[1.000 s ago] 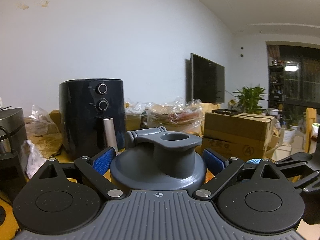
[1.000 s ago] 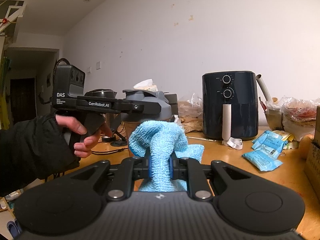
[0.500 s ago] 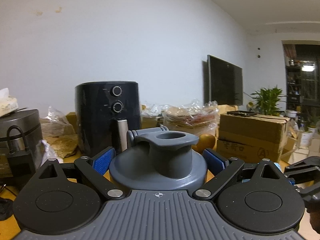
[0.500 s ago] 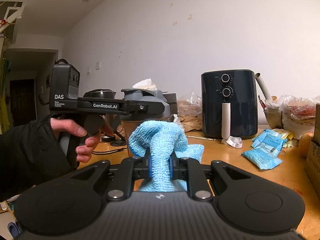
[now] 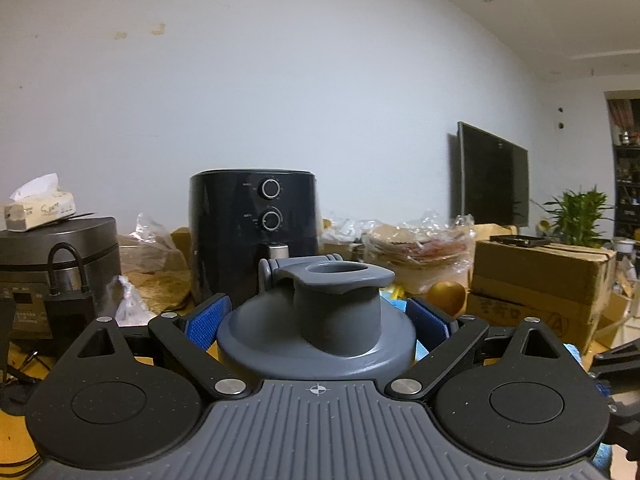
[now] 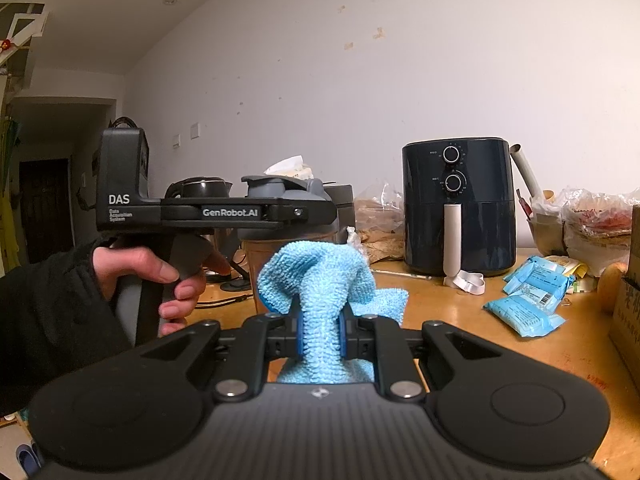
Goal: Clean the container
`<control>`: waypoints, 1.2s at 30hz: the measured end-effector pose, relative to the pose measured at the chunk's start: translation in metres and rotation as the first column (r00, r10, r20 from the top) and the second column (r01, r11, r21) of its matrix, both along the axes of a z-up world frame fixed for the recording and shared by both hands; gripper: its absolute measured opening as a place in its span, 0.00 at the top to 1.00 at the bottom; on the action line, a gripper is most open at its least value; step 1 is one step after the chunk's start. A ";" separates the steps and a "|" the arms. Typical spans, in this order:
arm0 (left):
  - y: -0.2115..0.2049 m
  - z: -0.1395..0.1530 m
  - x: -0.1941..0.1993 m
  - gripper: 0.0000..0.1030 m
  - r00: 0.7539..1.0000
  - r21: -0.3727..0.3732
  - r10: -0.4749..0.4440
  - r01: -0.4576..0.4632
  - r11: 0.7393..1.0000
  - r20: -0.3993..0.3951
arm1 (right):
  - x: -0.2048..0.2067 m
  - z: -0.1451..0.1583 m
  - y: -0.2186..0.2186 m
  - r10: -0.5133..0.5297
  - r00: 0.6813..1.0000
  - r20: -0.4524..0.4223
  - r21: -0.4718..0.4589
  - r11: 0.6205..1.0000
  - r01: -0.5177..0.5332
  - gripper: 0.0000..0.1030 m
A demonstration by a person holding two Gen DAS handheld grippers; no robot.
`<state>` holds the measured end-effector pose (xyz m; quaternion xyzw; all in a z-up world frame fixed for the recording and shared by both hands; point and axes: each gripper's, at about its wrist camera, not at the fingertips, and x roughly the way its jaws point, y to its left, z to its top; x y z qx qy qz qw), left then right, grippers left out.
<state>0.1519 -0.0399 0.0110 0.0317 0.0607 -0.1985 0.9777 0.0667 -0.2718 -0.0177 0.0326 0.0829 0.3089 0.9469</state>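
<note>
Left wrist view: the left claw (image 5: 316, 322) grips the container (image 5: 316, 332) by its grey lid, spout cap flipped open, just ahead of the camera.

Right wrist view: the right claw (image 6: 319, 330) pinches a blue cloth (image 6: 320, 280) tight; the container sits left of it, apparently not yet wiped.

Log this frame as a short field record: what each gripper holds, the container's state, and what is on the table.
left gripper: shut on the grey-lidded container, fingers against the lid's sides
right gripper: shut on the blue microfibre cloth
container: held upright, lid on, spout cap shut
cloth vs container: apart, no wiping contact visible
table: black air fryer, blue packets, cardboard box
person: hand on the left gripper's handle
</note>
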 end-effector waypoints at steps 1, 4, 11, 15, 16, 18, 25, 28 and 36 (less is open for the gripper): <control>-0.002 0.000 0.000 0.07 1.000 0.008 0.011 -0.011 1.000 0.004 | 0.000 0.000 0.000 -0.001 1.000 0.000 0.000 1.000 0.001 0.89; -0.007 0.001 -0.002 0.07 0.999 0.025 0.045 -0.046 0.999 0.016 | 0.000 0.000 0.000 -0.003 1.000 -0.001 0.000 1.000 0.003 0.89; -0.016 -0.001 -0.002 0.06 0.992 0.019 0.125 -0.125 0.992 -0.004 | 0.001 0.002 -0.001 -0.004 1.000 0.000 0.003 1.000 0.004 0.89; -0.020 -0.002 -0.003 0.00 0.984 0.009 0.176 -0.176 0.984 0.001 | 0.001 0.002 -0.002 -0.006 1.000 0.001 0.002 1.000 0.006 0.88; -0.021 -0.002 -0.003 0.00 0.982 0.007 0.189 -0.189 0.982 0.003 | 0.001 0.002 -0.003 -0.007 1.000 0.001 0.003 1.000 0.007 0.88; -0.023 -0.002 -0.004 0.00 0.978 0.002 0.207 -0.207 0.978 0.004 | 0.001 0.002 -0.003 -0.009 1.000 0.001 0.004 1.000 0.009 0.88; -0.029 -0.005 -0.009 0.00 0.967 0.000 0.256 -0.256 0.967 0.010 | 0.000 0.001 -0.004 -0.009 1.000 0.001 0.004 1.000 0.009 0.88; -0.031 -0.004 -0.011 0.00 0.961 -0.022 0.277 -0.277 0.961 0.010 | 0.000 0.001 -0.004 -0.009 1.000 0.001 0.007 1.000 0.009 0.88; -0.032 -0.003 -0.008 0.00 0.939 -0.075 0.343 -0.343 0.936 -0.016 | -0.002 0.001 -0.005 -0.014 1.000 0.000 0.008 1.000 0.014 0.88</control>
